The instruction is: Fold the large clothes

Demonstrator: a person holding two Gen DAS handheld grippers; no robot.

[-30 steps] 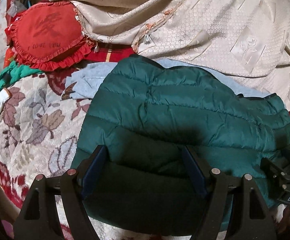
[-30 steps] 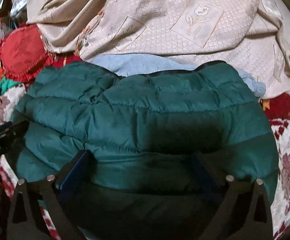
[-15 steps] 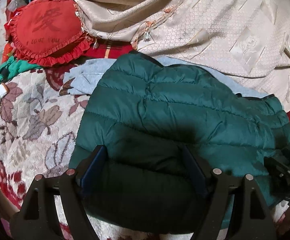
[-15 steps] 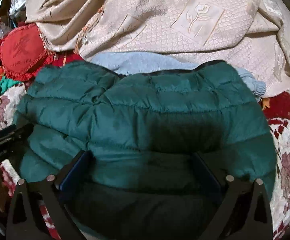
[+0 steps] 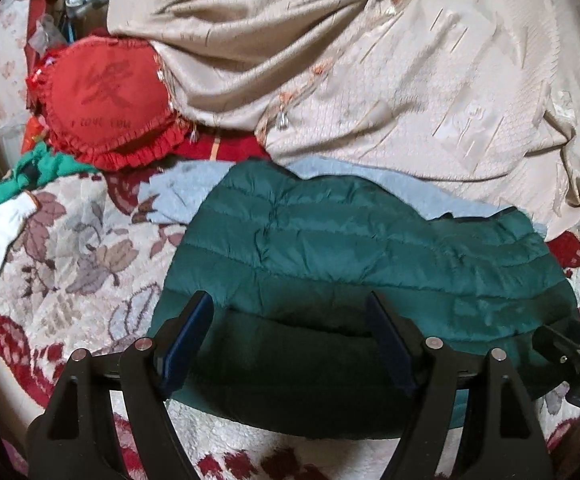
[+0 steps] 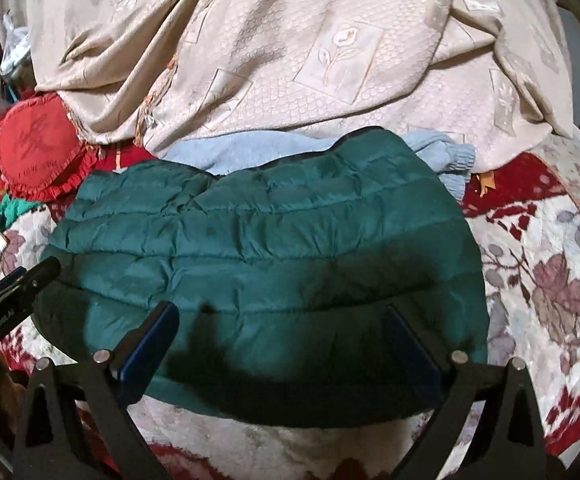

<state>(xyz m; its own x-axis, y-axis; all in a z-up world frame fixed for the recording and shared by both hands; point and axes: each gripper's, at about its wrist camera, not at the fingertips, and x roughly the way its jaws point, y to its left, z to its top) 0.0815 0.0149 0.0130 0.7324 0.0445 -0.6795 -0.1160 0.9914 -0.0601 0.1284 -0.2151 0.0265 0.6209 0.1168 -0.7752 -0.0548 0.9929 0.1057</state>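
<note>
A dark green quilted puffer jacket (image 5: 350,264) lies folded in a compact bundle on the floral blanket; it also shows in the right wrist view (image 6: 265,248). My left gripper (image 5: 290,312) is open and empty, hovering above the jacket's near left part. My right gripper (image 6: 281,320) is open and empty above the jacket's near edge. A light blue garment (image 6: 241,152) lies under the jacket's far side. Each gripper shows at the edge of the other's view.
A heap of beige embossed bedcover (image 5: 370,72) fills the back. A red heart cushion (image 5: 105,96) lies at the back left. A white glove (image 5: 1,232) and green cloth (image 5: 37,168) lie at the left on the floral blanket (image 5: 69,264).
Both grippers have pulled back and up from the jacket, so more of the bedcover and blanket shows. The jacket has stayed put.
</note>
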